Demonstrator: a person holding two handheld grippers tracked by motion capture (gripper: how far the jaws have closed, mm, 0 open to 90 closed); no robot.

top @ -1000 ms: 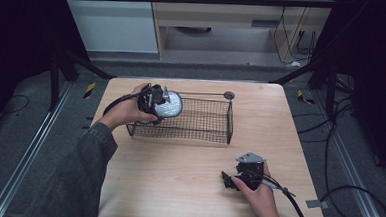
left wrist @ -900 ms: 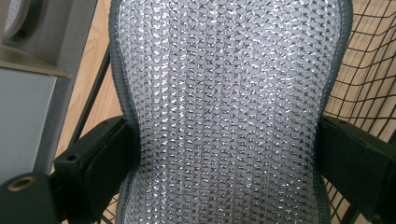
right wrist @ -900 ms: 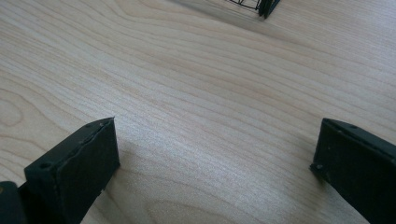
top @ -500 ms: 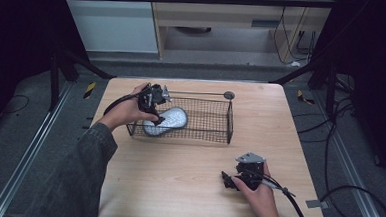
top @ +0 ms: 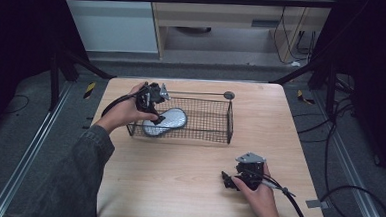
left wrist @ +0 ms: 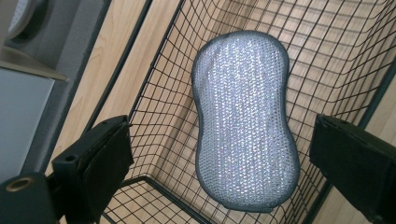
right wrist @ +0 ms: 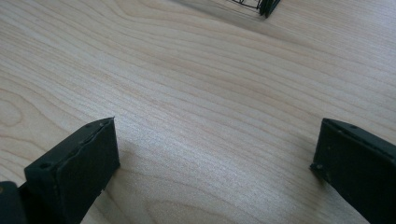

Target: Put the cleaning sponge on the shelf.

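A second before, the left tongs [top: 156,117] had held the grey, peanut-shaped mesh scouring pad [left wrist: 244,119] at the rim of the black wire basket [top: 215,132]. Now the pad lay released on the basket floor, so the placing looked done. The left tongs hung spread and empty above the basket's left end. The right tongs [top: 229,180] rested parted and empty on the pale wooden counter [top: 187,178], well apart.

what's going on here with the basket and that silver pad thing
A person works at a wooden table with a hand-held gripper in each hand. The left hand-held gripper hangs open over the left end of a black wire basket, where a silver mesh scrubbing pad lies free between the spread jaws. The right hand-held gripper rests open on bare tabletop, holding nothing.
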